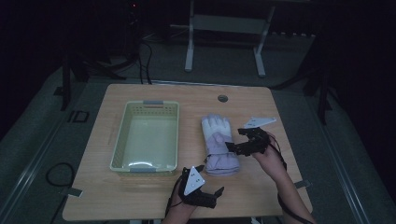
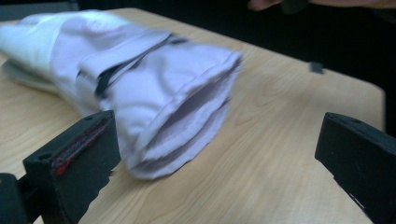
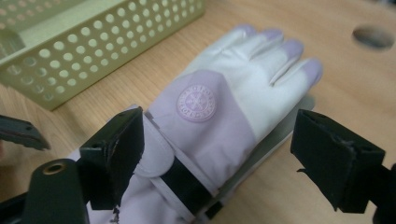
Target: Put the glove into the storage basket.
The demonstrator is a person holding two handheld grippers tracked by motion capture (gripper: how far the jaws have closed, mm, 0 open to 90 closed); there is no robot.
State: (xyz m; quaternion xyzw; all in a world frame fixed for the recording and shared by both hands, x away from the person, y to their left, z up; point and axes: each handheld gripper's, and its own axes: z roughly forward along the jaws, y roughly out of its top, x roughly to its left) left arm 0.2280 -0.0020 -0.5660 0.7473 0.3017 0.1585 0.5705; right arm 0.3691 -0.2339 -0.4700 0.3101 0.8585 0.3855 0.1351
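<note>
Glove (image 1: 218, 144) flat on table (image 1: 261, 100) beside basket (image 1: 145, 136); right gripper (image 1: 238, 140) released above its wrist, left gripper (image 1: 211, 181) released near cuff.

Overhead cam; tool cams near glove (image 1: 218, 144)

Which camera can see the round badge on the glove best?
The right gripper view: the round badge sits close, sharp and facing the camera on the glove. The high view shows the whole glove small and dim; the left gripper view shows its open cuff.
</note>
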